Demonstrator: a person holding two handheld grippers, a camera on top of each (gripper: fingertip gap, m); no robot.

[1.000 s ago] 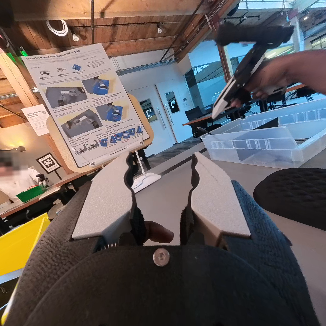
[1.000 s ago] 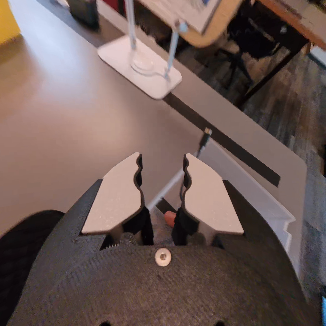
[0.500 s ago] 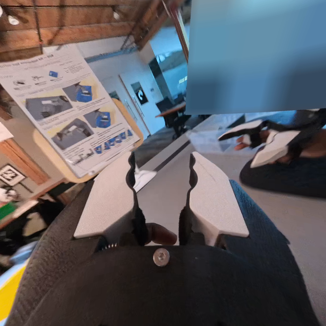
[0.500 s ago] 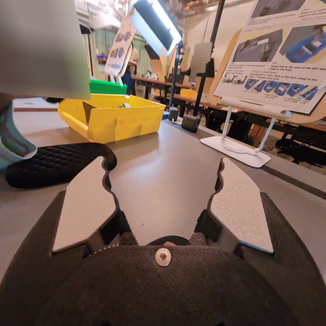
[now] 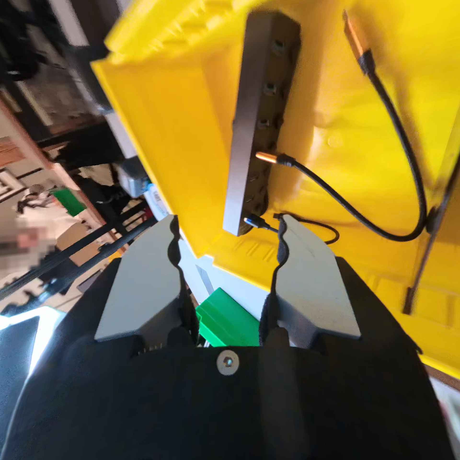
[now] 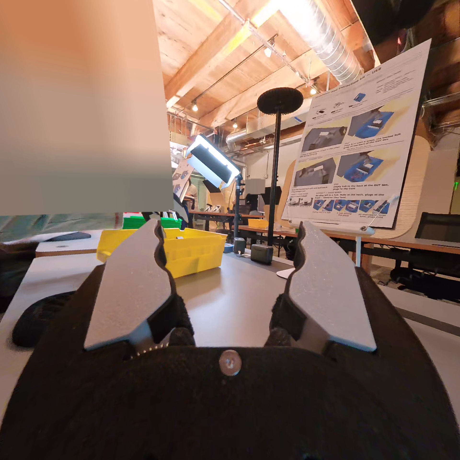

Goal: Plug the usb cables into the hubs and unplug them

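In the left wrist view a grey USB hub (image 5: 258,119) lies in a yellow bin (image 5: 189,139). A black cable (image 5: 348,204) with an orange plug (image 5: 266,158) sits in one of its ports, and a second small plug (image 5: 252,221) sits at its near end. The cable's other orange plug (image 5: 356,42) lies loose in the bin. My left gripper (image 5: 227,219) is open and empty, just short of the hub's near end. My right gripper (image 6: 230,224) is open and empty, low over the grey table (image 6: 236,293), facing the yellow bin (image 6: 194,251).
A green bin (image 5: 224,321) lies under the left gripper and shows behind the yellow bin (image 6: 139,221). An instruction sheet on a stand (image 6: 353,159) is at the right. A black mat (image 6: 37,318) lies at the left. A small black box (image 6: 261,252) and a light panel (image 6: 214,161) stand behind.
My left gripper has swung from facing the instruction sheet to over the yellow bin and its jaws stand wider. My right gripper stays open and has tilted up slightly.
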